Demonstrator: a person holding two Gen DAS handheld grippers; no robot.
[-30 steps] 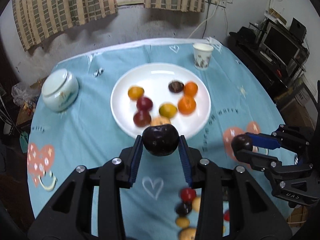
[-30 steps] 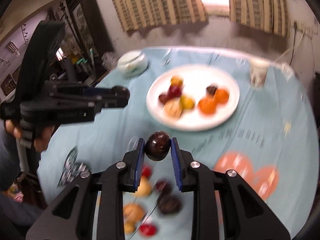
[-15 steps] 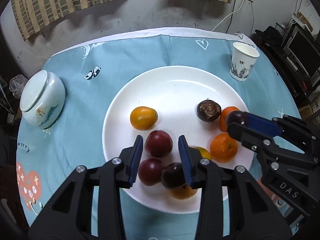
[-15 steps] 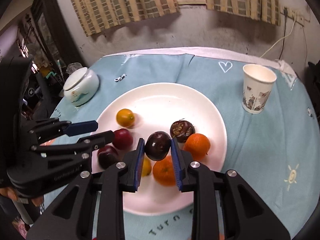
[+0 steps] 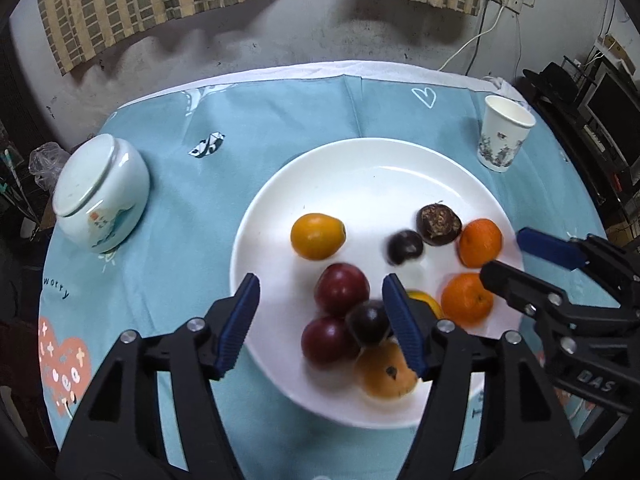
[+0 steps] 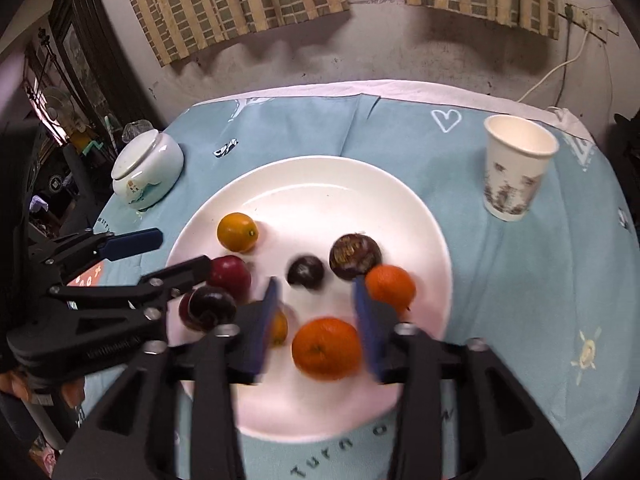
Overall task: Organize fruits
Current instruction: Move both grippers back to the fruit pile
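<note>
A white plate [image 5: 360,168] [image 6: 320,184] on the blue cloth holds several fruits: dark plums, red plums, oranges and a yellow fruit [image 5: 317,236]. My left gripper [image 5: 320,292] is open and empty over the plate's near left; a dark plum [image 5: 368,322] lies by its right finger, beside a red plum [image 5: 341,289]. My right gripper [image 6: 316,304] is open and empty; a small dark plum [image 6: 306,272] lies on the plate just beyond it, blurred. An orange [image 6: 326,348] sits between its fingers, lower down.
A paper cup [image 5: 503,138] [image 6: 516,168] stands right of the plate. A white lidded jar [image 5: 100,194] [image 6: 146,170] stands to the left. The right gripper shows in the left wrist view [image 5: 516,252]. The left gripper shows in the right wrist view [image 6: 176,252].
Both grippers moved over the plate, opened and let go of their dark plums, which now lie on the plate. The right one's plum is still blurred from motion.
</note>
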